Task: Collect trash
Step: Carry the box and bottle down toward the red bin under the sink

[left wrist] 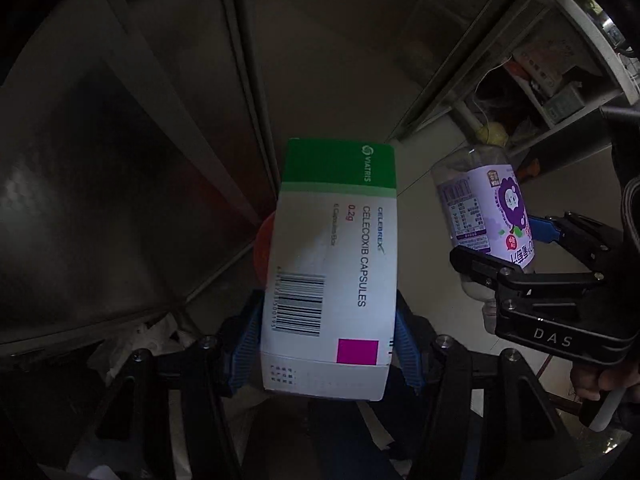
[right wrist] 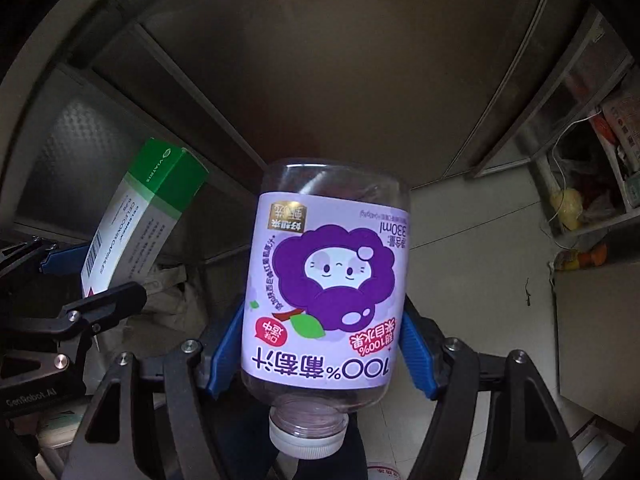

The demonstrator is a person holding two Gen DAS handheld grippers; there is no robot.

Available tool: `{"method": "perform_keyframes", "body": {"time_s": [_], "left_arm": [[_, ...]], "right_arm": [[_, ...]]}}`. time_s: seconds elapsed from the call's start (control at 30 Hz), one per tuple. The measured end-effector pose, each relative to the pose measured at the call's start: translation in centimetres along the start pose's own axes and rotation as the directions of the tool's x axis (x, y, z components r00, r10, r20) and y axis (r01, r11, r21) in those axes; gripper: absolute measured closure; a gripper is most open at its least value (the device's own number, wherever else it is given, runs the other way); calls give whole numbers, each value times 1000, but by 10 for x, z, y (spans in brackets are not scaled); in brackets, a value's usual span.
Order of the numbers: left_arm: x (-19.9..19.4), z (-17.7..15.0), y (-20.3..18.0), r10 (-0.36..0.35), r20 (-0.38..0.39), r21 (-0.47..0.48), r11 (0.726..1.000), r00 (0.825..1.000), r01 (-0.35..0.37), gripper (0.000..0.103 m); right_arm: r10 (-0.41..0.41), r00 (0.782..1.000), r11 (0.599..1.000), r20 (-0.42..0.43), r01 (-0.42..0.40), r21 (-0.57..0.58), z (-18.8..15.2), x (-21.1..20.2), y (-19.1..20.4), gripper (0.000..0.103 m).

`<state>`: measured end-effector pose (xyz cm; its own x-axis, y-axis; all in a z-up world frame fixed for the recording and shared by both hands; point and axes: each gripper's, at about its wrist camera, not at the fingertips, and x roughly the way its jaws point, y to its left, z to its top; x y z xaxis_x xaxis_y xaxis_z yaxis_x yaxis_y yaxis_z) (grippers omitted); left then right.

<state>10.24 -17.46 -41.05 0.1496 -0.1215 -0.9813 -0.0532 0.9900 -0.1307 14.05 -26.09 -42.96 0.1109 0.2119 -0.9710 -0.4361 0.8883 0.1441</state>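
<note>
Here the juice bottle (right wrist: 326, 300) points cap-first toward the right gripper (right wrist: 320, 344).

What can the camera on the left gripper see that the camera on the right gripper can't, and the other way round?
Only the left view shows the medicine box's front with its barcode and pink square, and a hand holding the right gripper.

Only the right view shows the juice bottle's white cap pointing toward the camera and its purple grape character.

Both show the box clamped in the left gripper, the bottle clamped in the right one, and the cluttered shelves to the right.
</note>
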Motion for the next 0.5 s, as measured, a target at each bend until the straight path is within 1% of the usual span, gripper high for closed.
{"method": "perform_keyframes", "body": {"time_s": [0.1,0.17,0.27,0.4,0.5], "left_arm": [[54,-1,4,-21,-26,-5,1000,999,21,45],[89,0,4,-16,-46,5,1000,999,16,45],[129,4,2,-10,-66,25,1000,998,12,45],[160,4,0,30,-70,57,998,997,-26,45],[173,-1,8,10,-96,58,998,995,-5,45]], "right_arm": [[-7,1000,1000,-8,7,12,-6,46,-12,36],[1,1000,999,-26,0,35,-11,75,-23,36],[0,998,998,-57,3,56,-21,113,-43,36],[2,995,997,-98,5,76,-28,148,-52,36],[0,994,997,-111,8,78,-28,161,-56,36]]}}
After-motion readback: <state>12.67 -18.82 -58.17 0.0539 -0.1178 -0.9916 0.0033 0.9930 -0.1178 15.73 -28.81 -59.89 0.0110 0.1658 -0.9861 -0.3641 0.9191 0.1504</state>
